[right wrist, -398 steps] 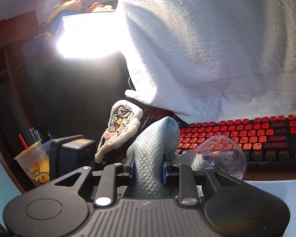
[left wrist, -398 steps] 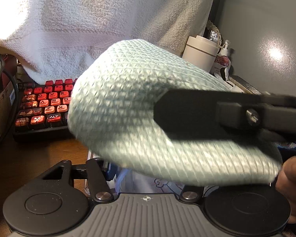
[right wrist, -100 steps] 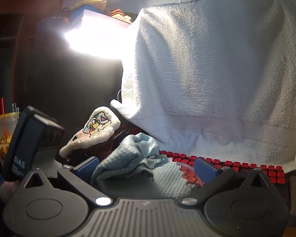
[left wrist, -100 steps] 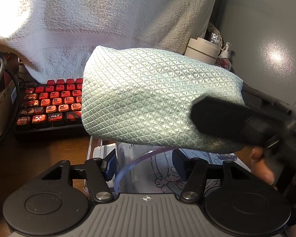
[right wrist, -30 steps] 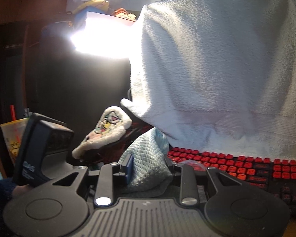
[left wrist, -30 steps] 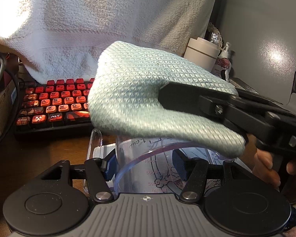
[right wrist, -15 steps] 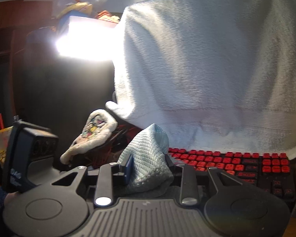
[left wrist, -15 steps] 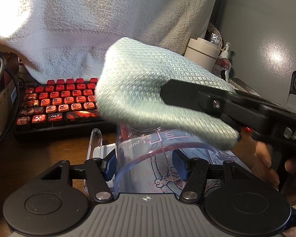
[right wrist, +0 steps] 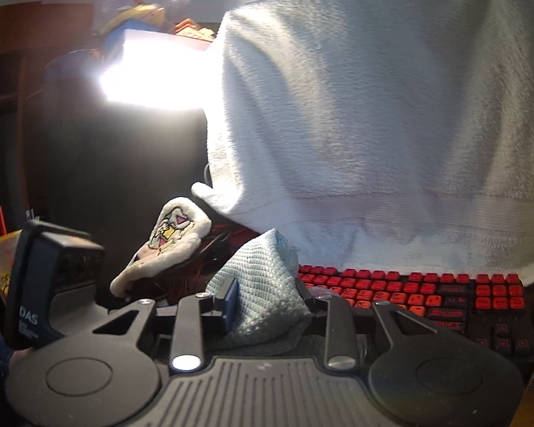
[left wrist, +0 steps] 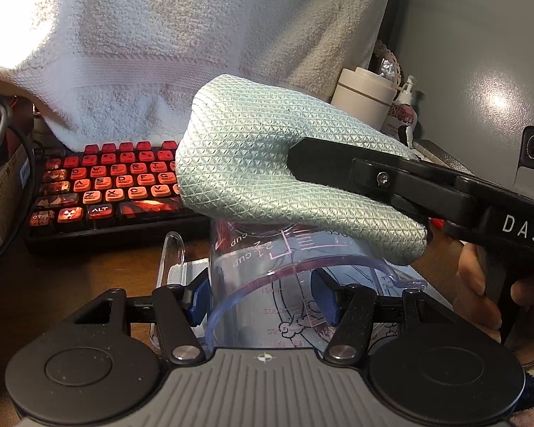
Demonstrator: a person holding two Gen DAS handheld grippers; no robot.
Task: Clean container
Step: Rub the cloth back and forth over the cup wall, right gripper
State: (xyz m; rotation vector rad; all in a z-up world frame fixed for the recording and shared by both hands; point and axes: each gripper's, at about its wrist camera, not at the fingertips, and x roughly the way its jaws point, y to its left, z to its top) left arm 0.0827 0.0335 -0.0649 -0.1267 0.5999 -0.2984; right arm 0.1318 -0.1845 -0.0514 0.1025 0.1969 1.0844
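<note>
The measuring cup (left wrist: 295, 277) is clamped by the left gripper (left wrist: 263, 300); the cloth (left wrist: 267, 174), pinched in the right gripper (right wrist: 267, 306), should be pressed firmly inside.

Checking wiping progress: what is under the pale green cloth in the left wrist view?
Under the pale green cloth, clamped in the right gripper, sits the clear measuring cup, held by the left gripper. The cloth hides the cup's far rim, so contact there cannot be seen.

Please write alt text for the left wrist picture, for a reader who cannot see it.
The left tongs grip a clear measuring cup while the right tongs, entering from the right, hold a pale green cloth over its rim. Behind are a red-keyed keyboard and a draped white towel.
</note>
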